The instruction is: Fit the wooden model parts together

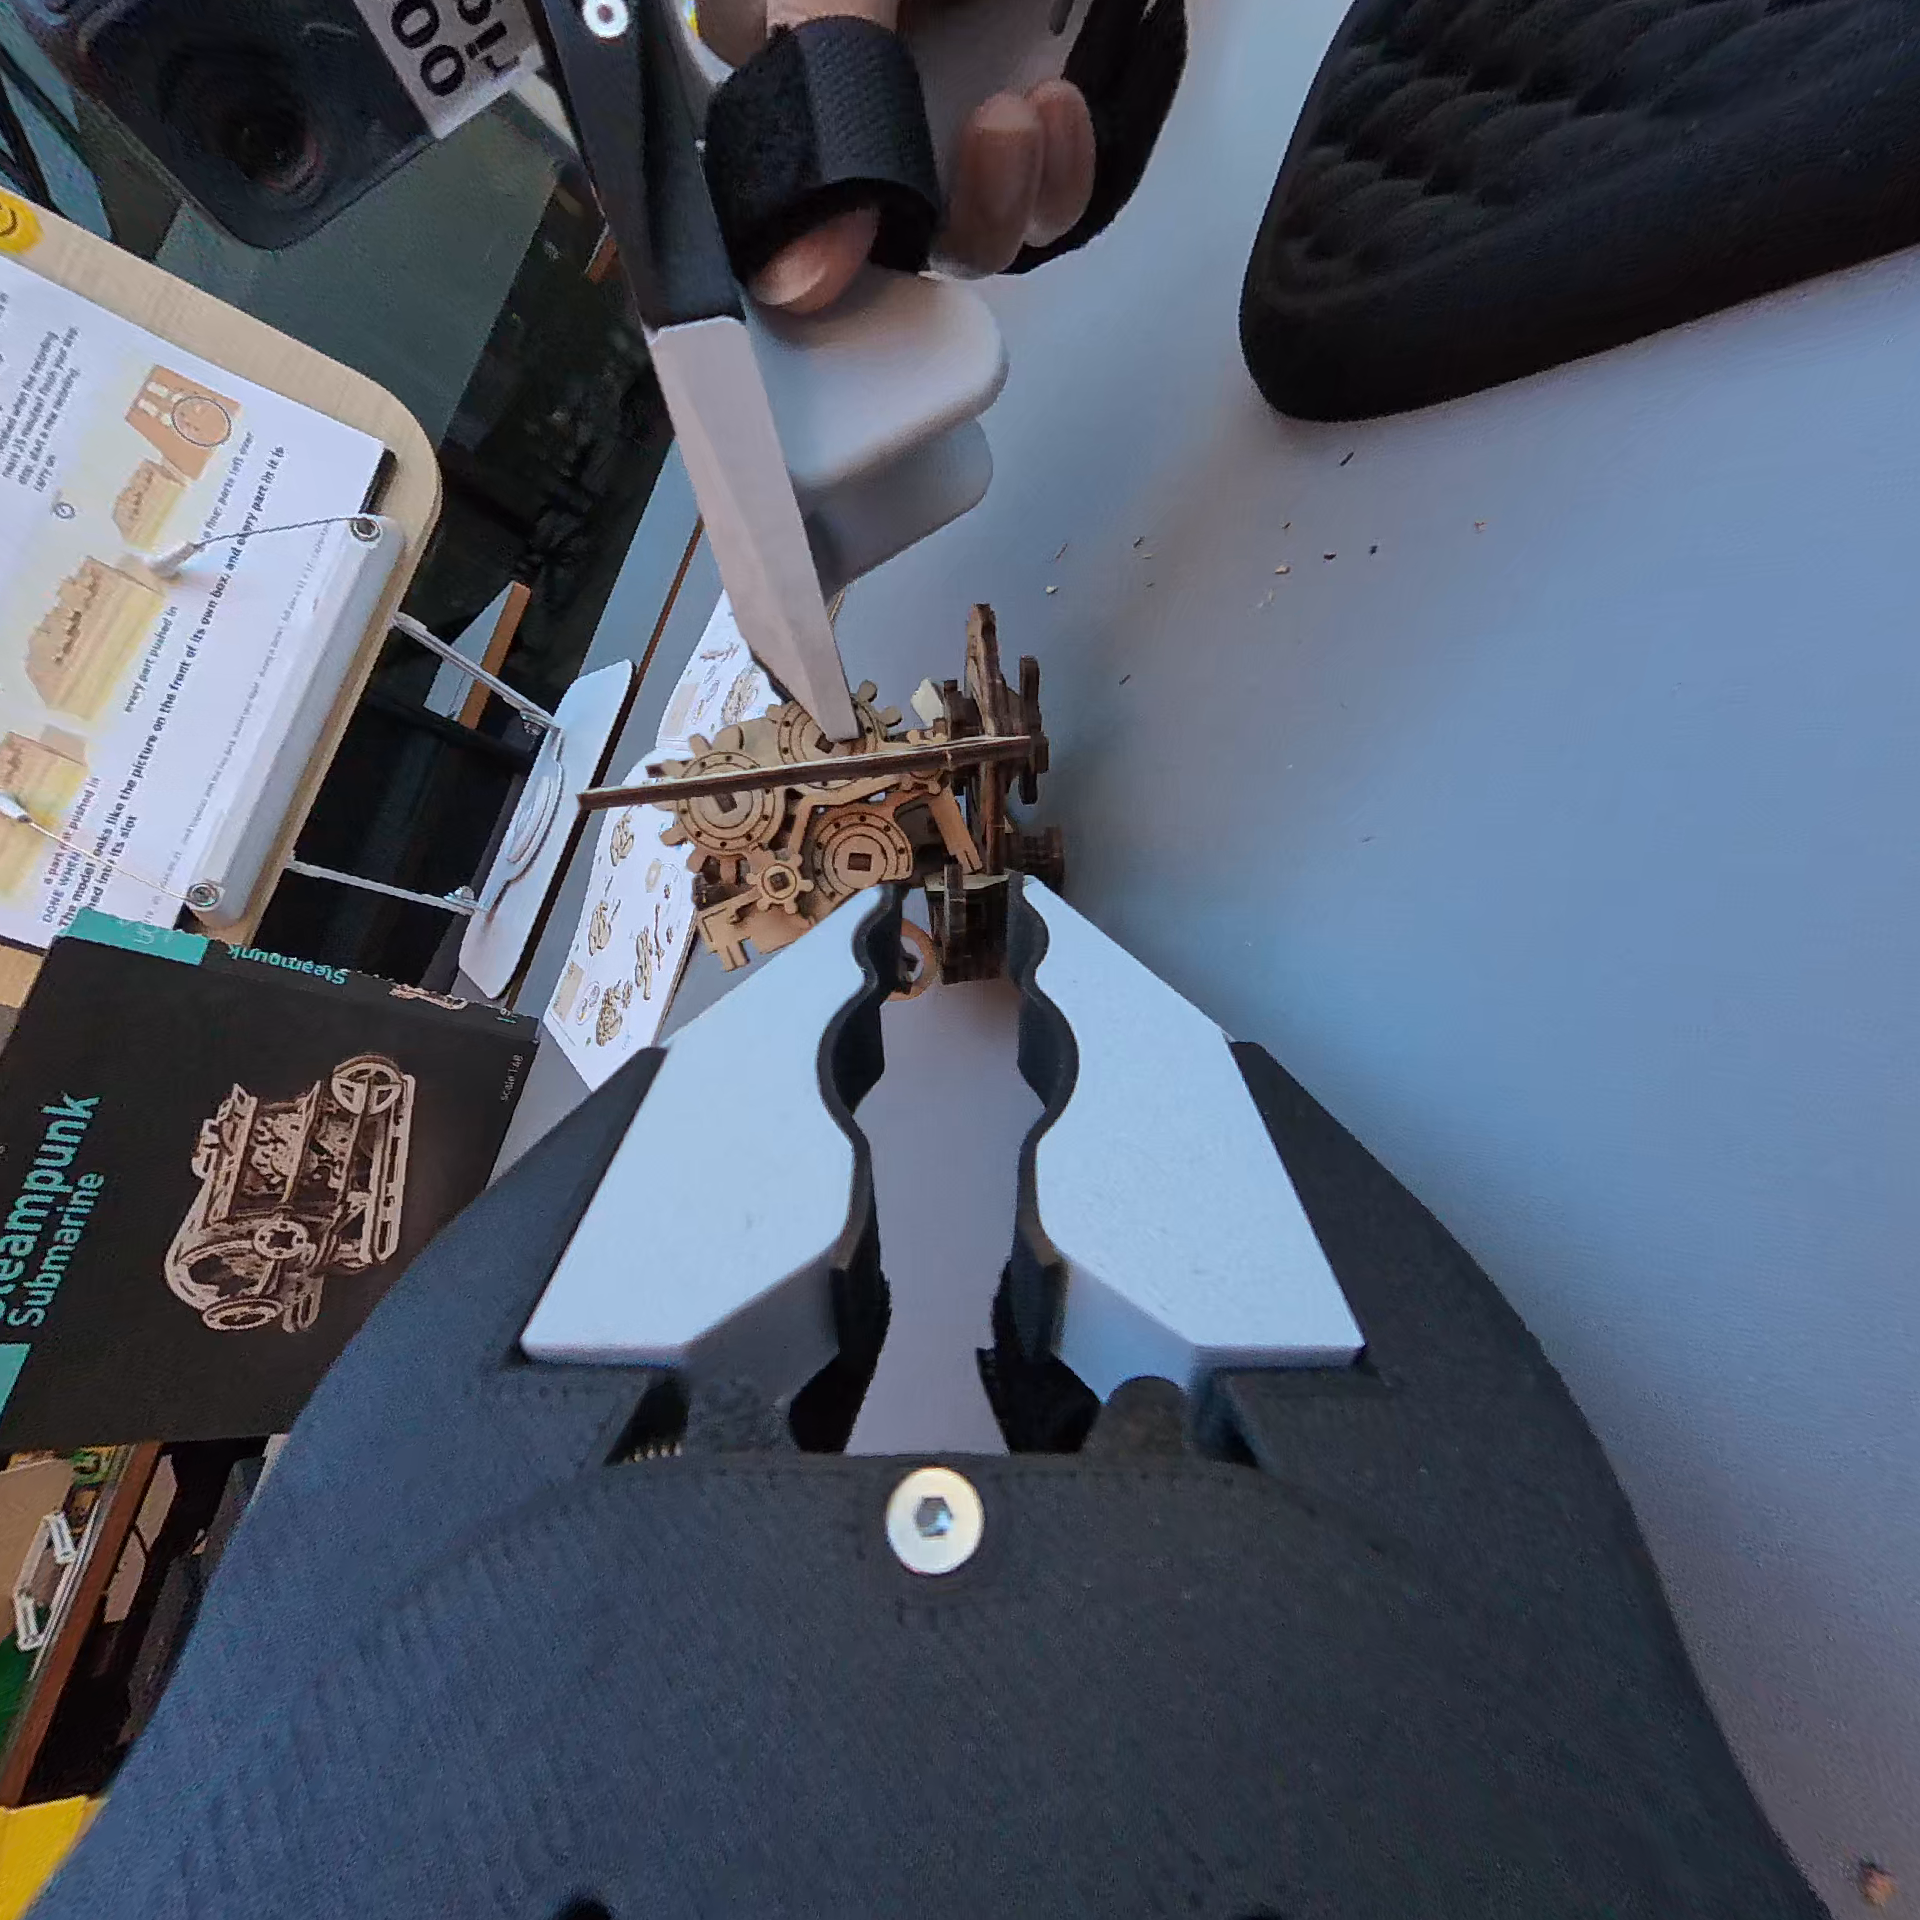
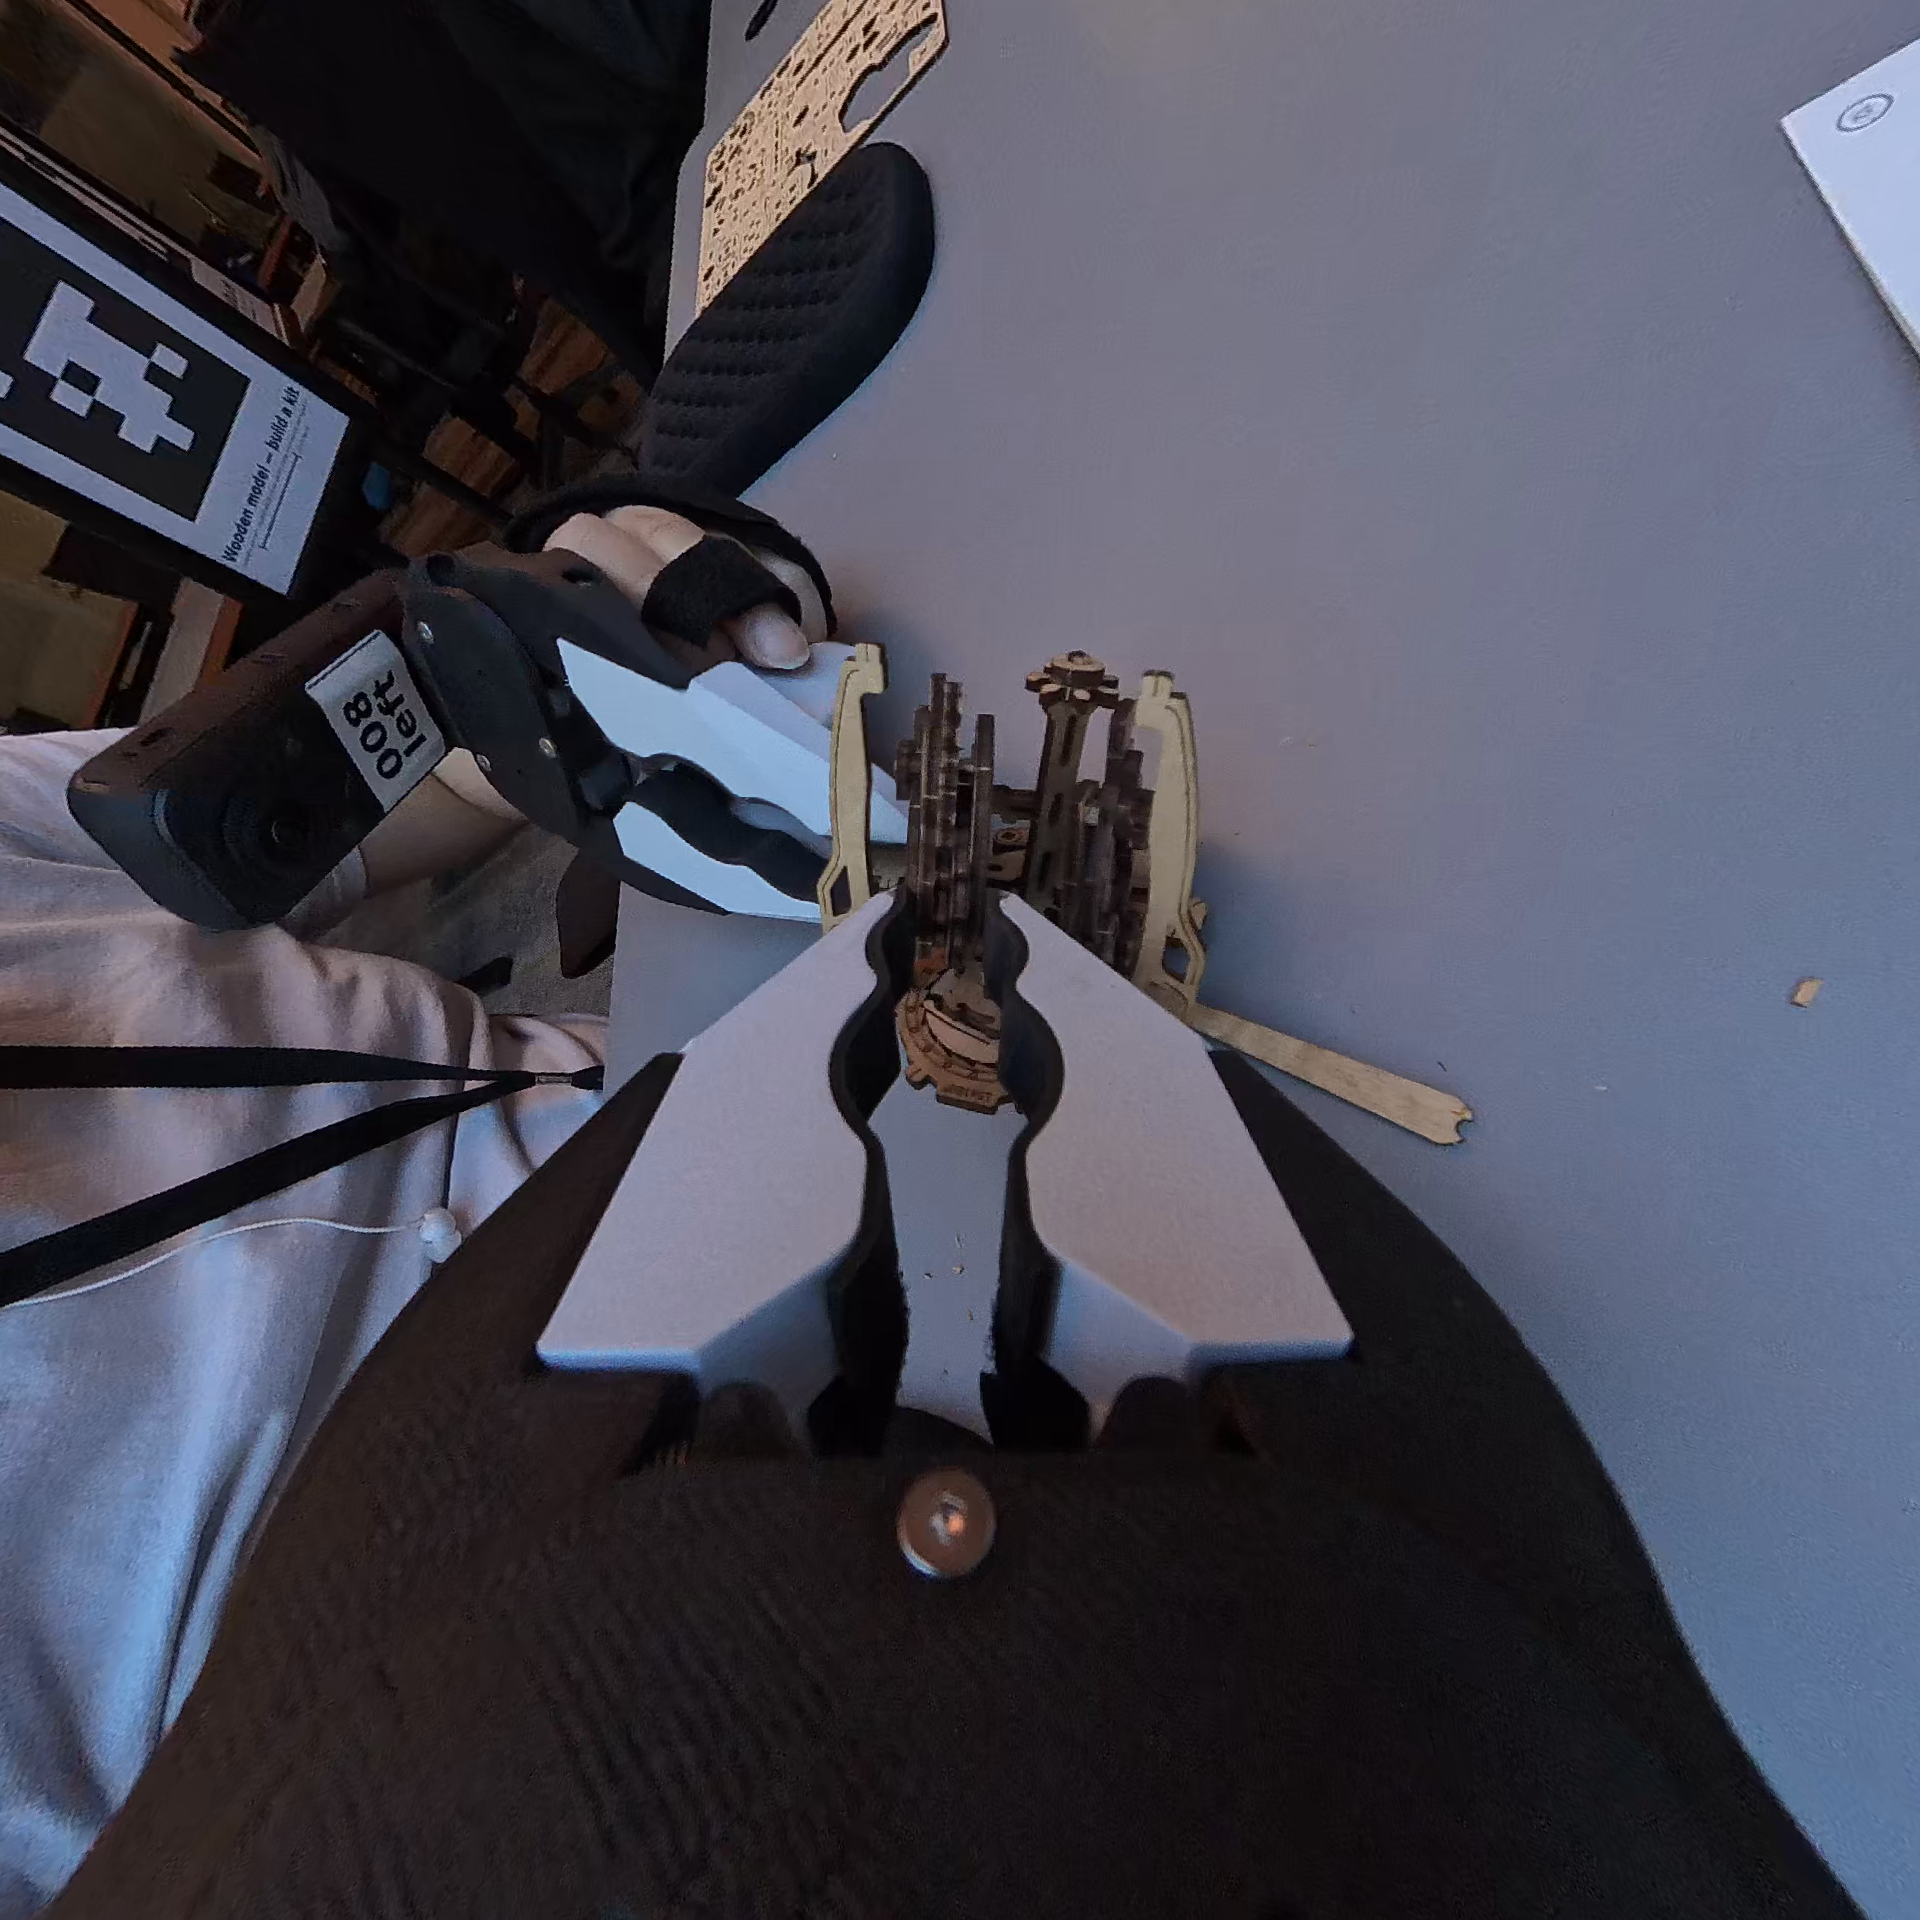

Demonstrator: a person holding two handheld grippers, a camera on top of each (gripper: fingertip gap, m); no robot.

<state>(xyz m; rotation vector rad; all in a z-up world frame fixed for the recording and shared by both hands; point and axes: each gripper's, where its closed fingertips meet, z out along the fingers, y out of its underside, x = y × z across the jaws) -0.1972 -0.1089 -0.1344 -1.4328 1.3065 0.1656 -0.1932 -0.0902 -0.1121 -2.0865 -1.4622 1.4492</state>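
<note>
— How many wooden models are on the bench [image 2: 1455, 520]?
— One gear assembly [image 1: 831, 810], with one loose flat strip [image 2: 1340, 1081] beside it.
— Grippers?
— Two: the left gripper [image 1: 951, 935] and the right gripper [image 2: 945, 925], each with two jaws.
— Any paper?
— One instruction sheet [image 1: 634, 894] at the bench's edge, one white sheet [image 2: 1860, 197] at its far corner, and one instruction page on a stand [image 1: 156, 582] off the bench.
— Boxes?
— One dark kit box [image 1: 239, 1174].
— Anything else?
— One black cushioned pad [image 1: 1579, 197], one punched-out wooden sheet [image 2: 800, 125], and scattered wood crumbs [image 1: 1278, 566], too small to count.
</note>
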